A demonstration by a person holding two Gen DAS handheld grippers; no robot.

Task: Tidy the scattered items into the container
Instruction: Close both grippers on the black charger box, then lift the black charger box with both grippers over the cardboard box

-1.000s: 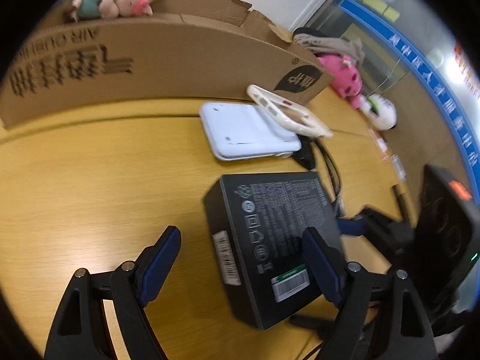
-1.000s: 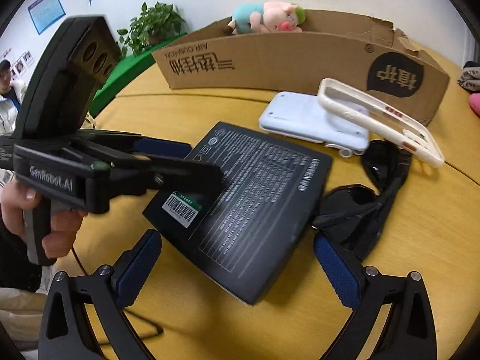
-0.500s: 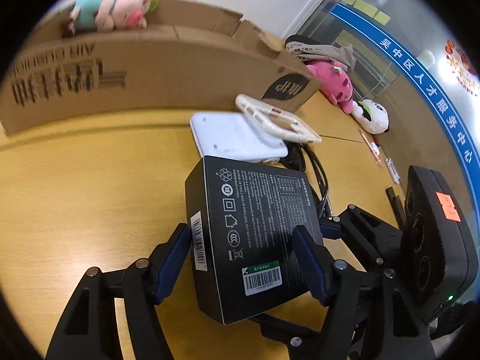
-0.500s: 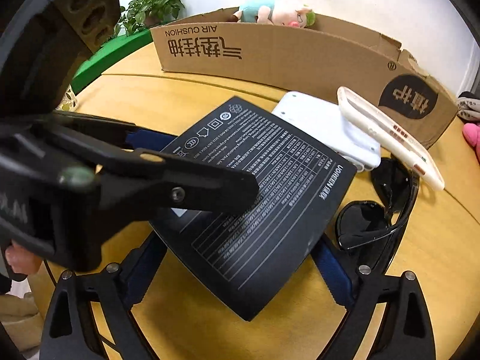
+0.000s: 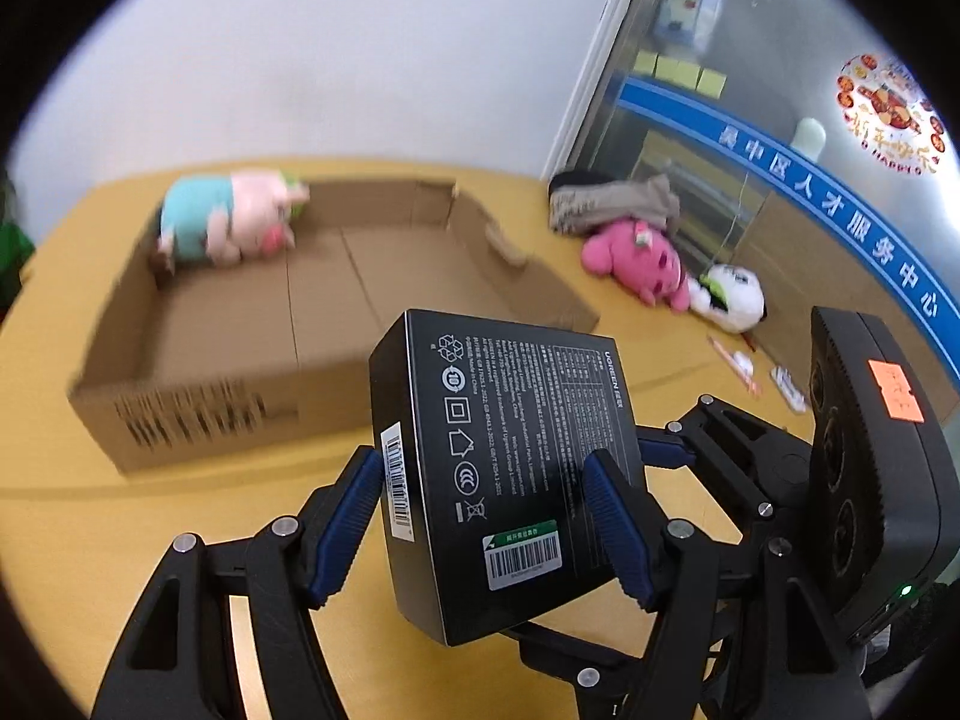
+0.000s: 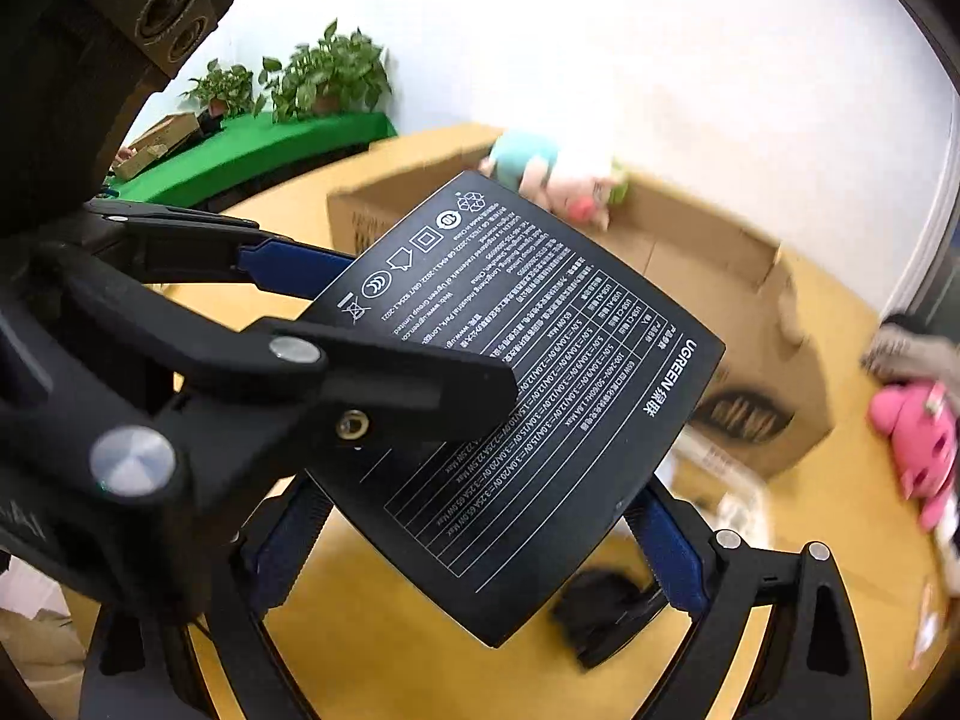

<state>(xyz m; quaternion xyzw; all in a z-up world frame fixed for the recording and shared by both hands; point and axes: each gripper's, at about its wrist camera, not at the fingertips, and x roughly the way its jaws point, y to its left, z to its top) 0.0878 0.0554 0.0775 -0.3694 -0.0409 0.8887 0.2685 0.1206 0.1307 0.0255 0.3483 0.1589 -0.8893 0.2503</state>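
Note:
My left gripper (image 5: 489, 522) is shut on a black printed product box (image 5: 510, 456) and holds it up in the air, in front of the open cardboard box (image 5: 336, 300). My right gripper (image 6: 474, 546) grips the same black box (image 6: 528, 396) from its other sides, its blue pads (image 6: 666, 546) against the edges. A teal and pink pig plush (image 5: 228, 222) lies in the cardboard box's far left corner. Black sunglasses (image 6: 606, 606) and a white case (image 6: 726, 480) lie on the table under the box.
The yellow round table (image 5: 120, 528) bears a pink plush (image 5: 642, 258), a white plush (image 5: 732, 294) and folded cloth (image 5: 612, 204) at its far right. Small packets (image 5: 756, 372) lie near the right edge. A green counter with plants (image 6: 288, 90) stands behind.
Both grippers closed on the black box and lifted it off the table. The views tilted up, and the open inside of the cardboard box came into view.

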